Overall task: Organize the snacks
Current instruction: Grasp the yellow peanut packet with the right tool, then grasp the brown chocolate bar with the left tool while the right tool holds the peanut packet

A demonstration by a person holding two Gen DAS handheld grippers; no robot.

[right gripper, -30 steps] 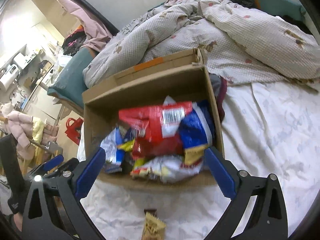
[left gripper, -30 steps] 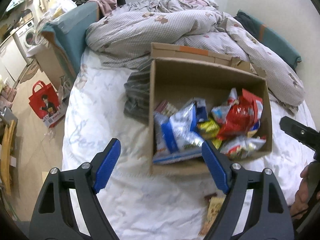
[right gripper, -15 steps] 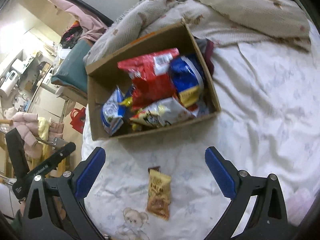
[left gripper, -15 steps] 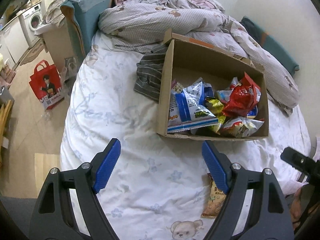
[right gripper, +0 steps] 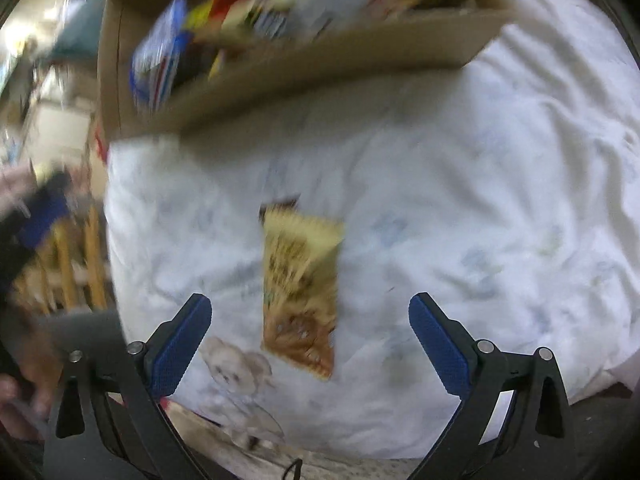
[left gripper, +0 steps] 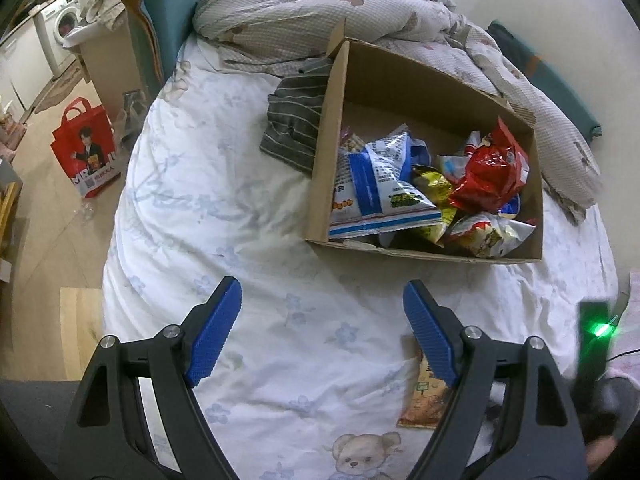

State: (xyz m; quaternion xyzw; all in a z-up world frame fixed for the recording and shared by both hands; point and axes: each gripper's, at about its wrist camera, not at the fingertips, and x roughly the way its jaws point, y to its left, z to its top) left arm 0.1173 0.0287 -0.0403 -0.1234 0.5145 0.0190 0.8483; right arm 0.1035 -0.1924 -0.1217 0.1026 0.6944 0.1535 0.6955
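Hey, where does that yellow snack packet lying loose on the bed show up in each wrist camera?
Left wrist: yellow snack packet low right, partly behind the left gripper's right finger.
Right wrist: centre, blurred, between the open fingers.
Shared landmark: cardboard box beyond it.

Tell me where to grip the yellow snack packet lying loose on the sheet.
Take the yellow snack packet across its narrow width near the middle, coming straight down from above. It lies flat, lengthwise between the right gripper fingers, which are open wider than it.
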